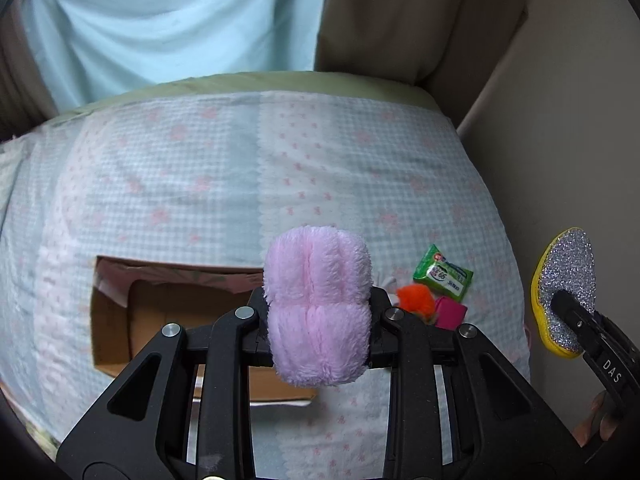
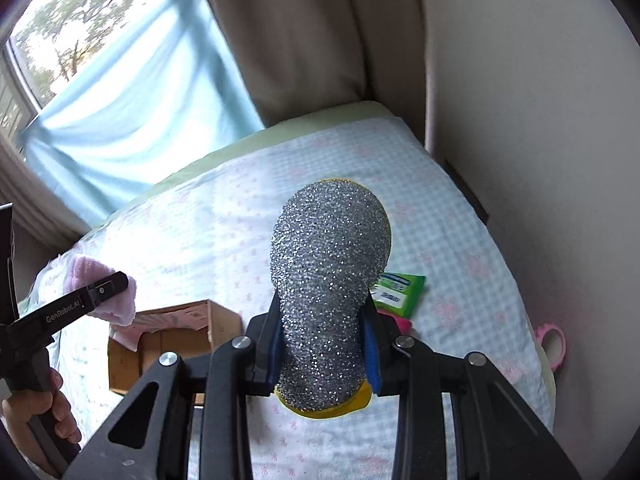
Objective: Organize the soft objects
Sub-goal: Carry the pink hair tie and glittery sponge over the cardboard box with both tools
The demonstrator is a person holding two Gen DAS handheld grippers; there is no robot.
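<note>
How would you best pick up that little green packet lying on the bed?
The green packet lies flat on the bed cover, so probably come straight down from above and pinch across its narrow width; the orange fluff crowds its near side.

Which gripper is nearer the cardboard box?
Left. The left gripper, clamping the pink plush, hangs over the cardboard box. The right gripper, clamping the glittery sponge, hangs off to its side, toward the green packet.
</note>
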